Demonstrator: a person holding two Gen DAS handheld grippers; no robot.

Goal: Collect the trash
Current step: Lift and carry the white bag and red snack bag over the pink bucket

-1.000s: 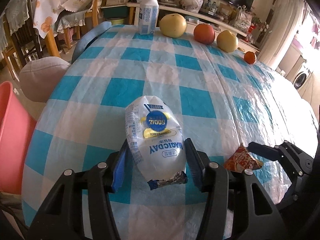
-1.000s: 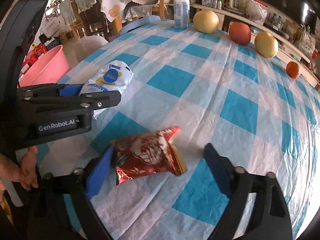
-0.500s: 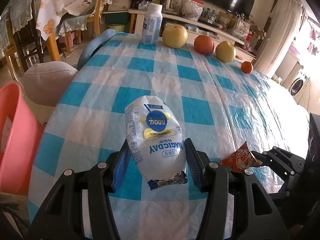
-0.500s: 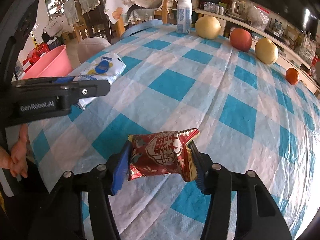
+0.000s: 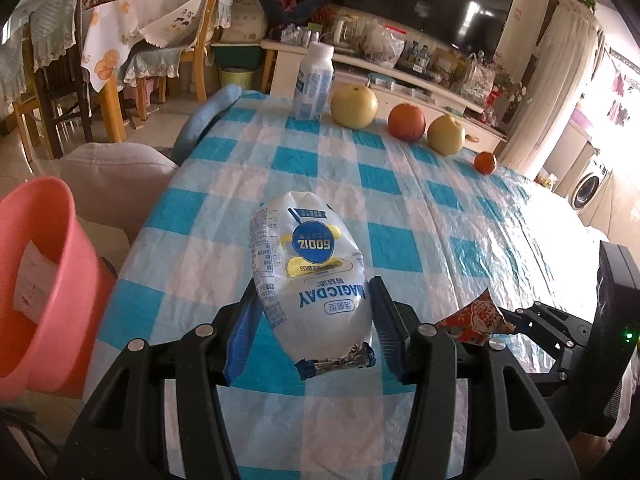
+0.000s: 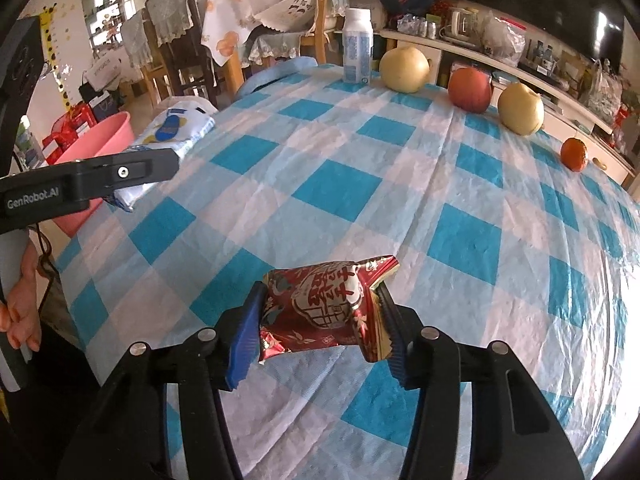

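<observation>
The left tool is clenched on a white plastic snack bag printed "MAGICDAY", its blue pads pressing the lower half of the bag from both sides. The bag is lifted off the checked blue-and-white tabletop, near its left edge, with the torn foil end toward the camera. In the right wrist view the same bag shows beyond the dark body of the left tool, above the tabletop's left edge.

The right tool is grasping a red foil snack wrapper with gold print; both blue pads touch its sides and it hangs clear of the tabletop, over the near part. From the left wrist view the wrapper peeks out at the right, held by the right tool.

A pink plastic basin stands off the tabletop's left edge, lower than the surface, with a slip of paper inside. Along the far edge stand a white bottle, a yellow pear, a red apple, a second yellow pear and a small orange, in a row, each apart from the next. A person's hand shows at the left border of the right wrist view.
</observation>
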